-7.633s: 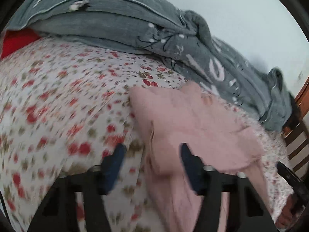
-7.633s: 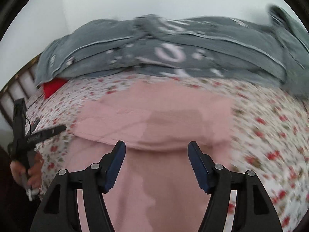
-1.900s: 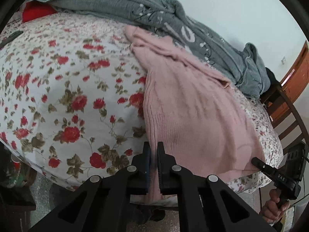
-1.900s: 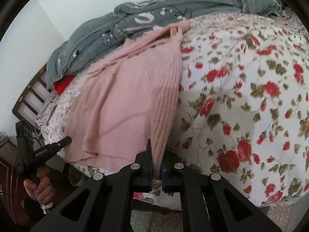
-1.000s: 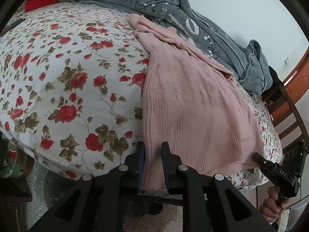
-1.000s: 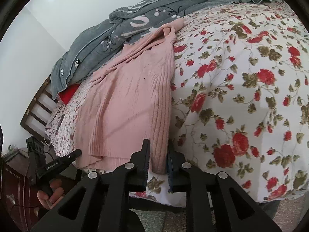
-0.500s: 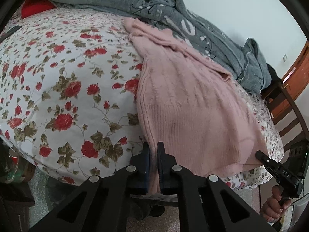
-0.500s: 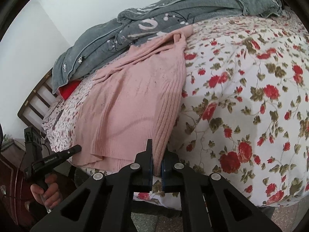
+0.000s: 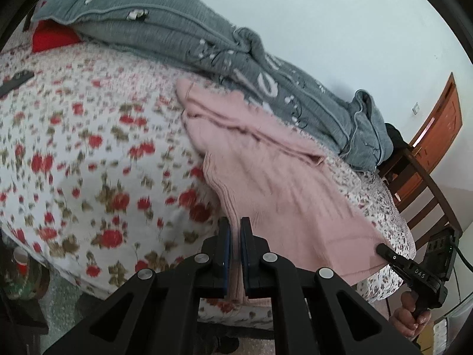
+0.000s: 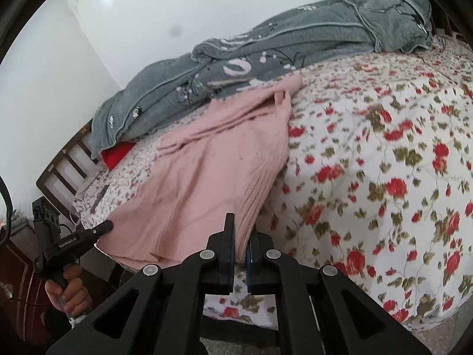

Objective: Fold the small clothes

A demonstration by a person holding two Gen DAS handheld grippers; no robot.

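Pink sweater (image 9: 283, 189) hem pinched in both jaws, blurred floral bedsheet (image 9: 88, 153)

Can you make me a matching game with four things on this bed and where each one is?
Things
1. pink knitted sweater
2. grey patterned quilt
3. red cushion
4. white bedsheet with red roses

Places
A. tucked under one end of the quilt
B. covering the mattress under everything
C. piled along the wall side of the bed
D. hem pinched at two corners by the left gripper and right gripper, both with jaws closed on it

Pairs: 1-D, 2-C, 3-A, 4-B
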